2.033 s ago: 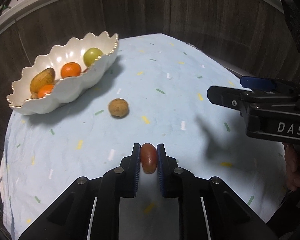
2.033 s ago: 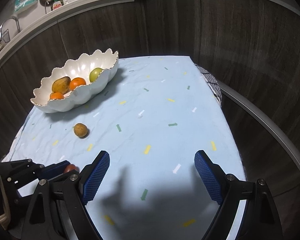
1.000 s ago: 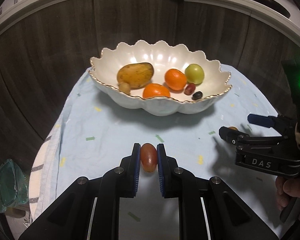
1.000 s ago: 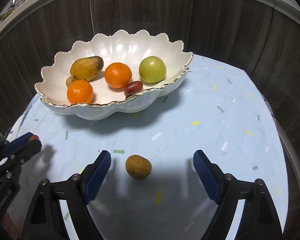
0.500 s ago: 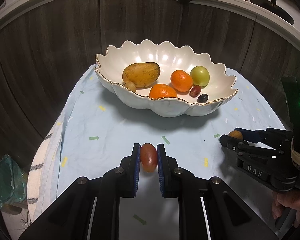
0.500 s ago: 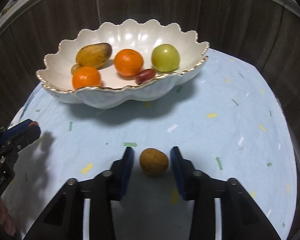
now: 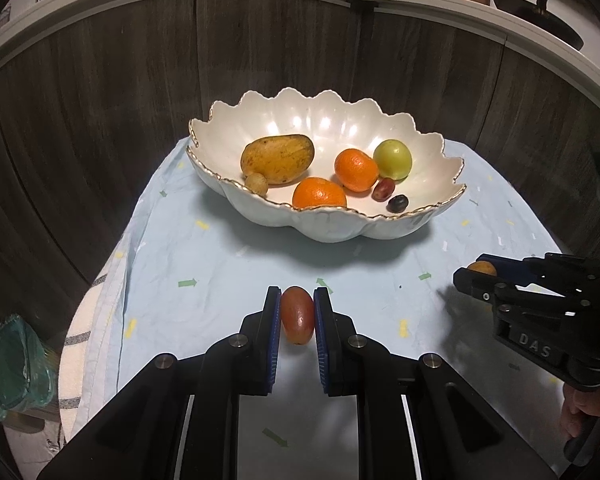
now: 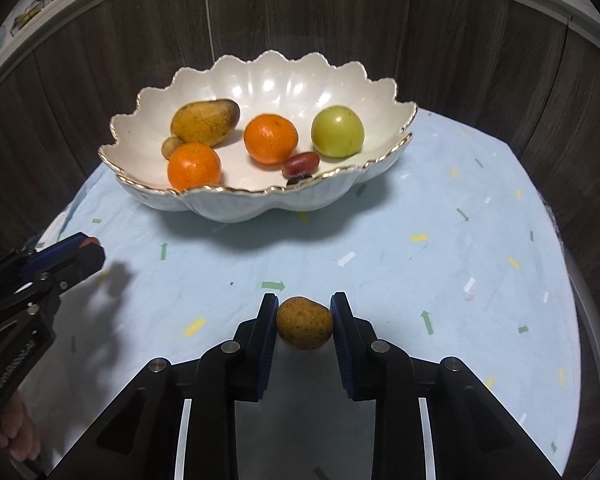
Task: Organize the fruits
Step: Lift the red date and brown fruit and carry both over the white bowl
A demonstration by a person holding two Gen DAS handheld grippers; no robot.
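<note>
A white scalloped bowl (image 7: 340, 228) (image 8: 228, 206) with a gold rim stands at the back of the blue cloth. It holds a yellow-brown mango (image 7: 278, 159), two oranges, a green fruit (image 7: 393, 159) and some small fruits. My left gripper (image 7: 297, 300) is shut on a small red oval fruit (image 7: 297, 315) in front of the bowl. My right gripper (image 8: 304, 304) has its jaws closing, and its pads press on a round brown fruit (image 8: 305, 323). Each gripper shows at the side of the other's view, the right gripper (image 7: 474, 272) and the left gripper (image 8: 90, 248).
The blue patterned cloth (image 8: 440, 248) covers a round table, which drops off at left and right. Dark wood panels (image 7: 100, 120) rise close behind the bowl. A green mesh bag (image 7: 12, 368) sits beyond the left edge. A person's hand (image 7: 580, 416) holds the right gripper's handle.
The right gripper's jaws have come together from wide apart onto the brown fruit. Both views swung round to face the bowl two seconds ago. The left gripper keeps its hold on the red fruit.
</note>
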